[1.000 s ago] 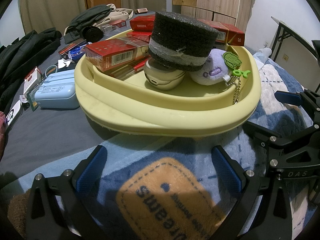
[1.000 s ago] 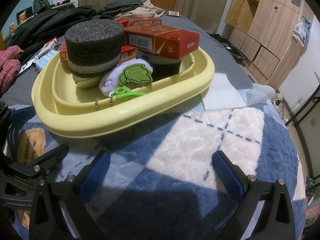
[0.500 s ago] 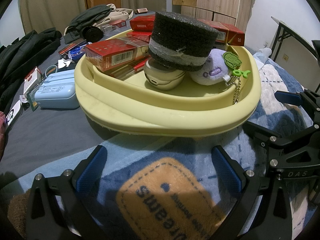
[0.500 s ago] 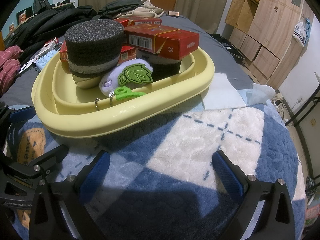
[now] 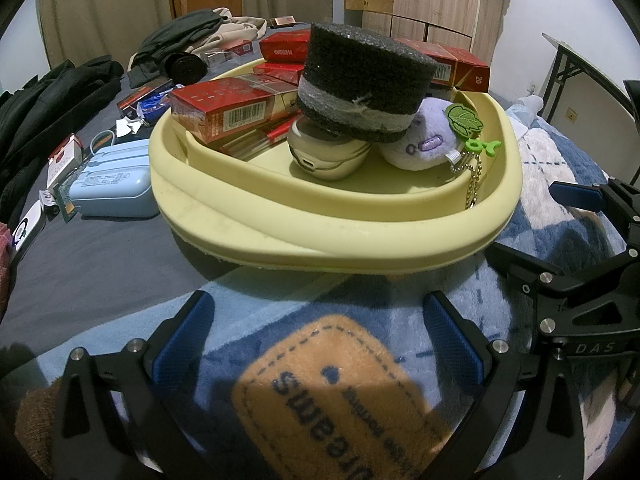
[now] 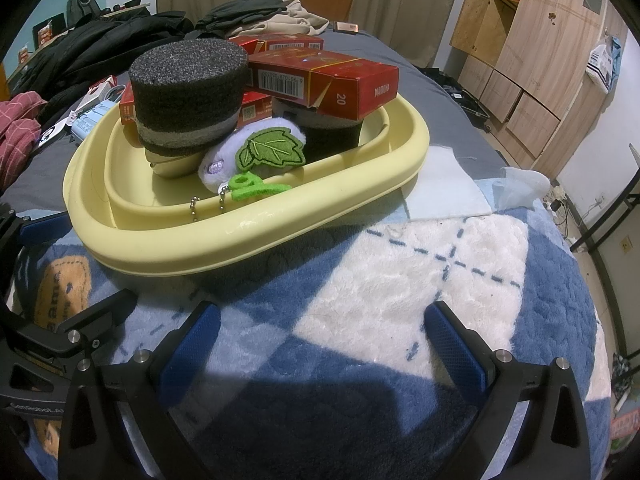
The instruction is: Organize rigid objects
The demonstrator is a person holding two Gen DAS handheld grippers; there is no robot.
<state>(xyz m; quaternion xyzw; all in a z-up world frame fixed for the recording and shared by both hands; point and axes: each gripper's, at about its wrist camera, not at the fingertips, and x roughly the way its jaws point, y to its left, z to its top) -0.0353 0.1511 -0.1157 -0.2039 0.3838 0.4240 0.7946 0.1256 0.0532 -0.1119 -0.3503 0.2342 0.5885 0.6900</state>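
We find the yellow basin point(image 5: 280, 236) resting on a blue-and-white plush blanket point(image 6: 420, 264), just beyond both tools. Inside it we note a dark foam cylinder point(image 5: 366, 80) sitting on a cream round case point(image 5: 326, 154), a pale purple plush keychain point(image 5: 424, 146) with a green leaf tag at the right, its ball chain draped over the basin's inner rim, and several red cartons point(image 5: 228, 108) stacked at the left and far side; one carton point(image 6: 328, 78) rests on a second dark foam piece. A light blue case point(image 5: 114, 194) lies on the grey sheet just left of the basin.

The left gripper point(image 5: 316, 340) has its tongs spread wide apart over the orange patch, holding nothing. The right gripper point(image 6: 320, 344) likewise stands apart and empty over the blanket, near the basin's front rim.
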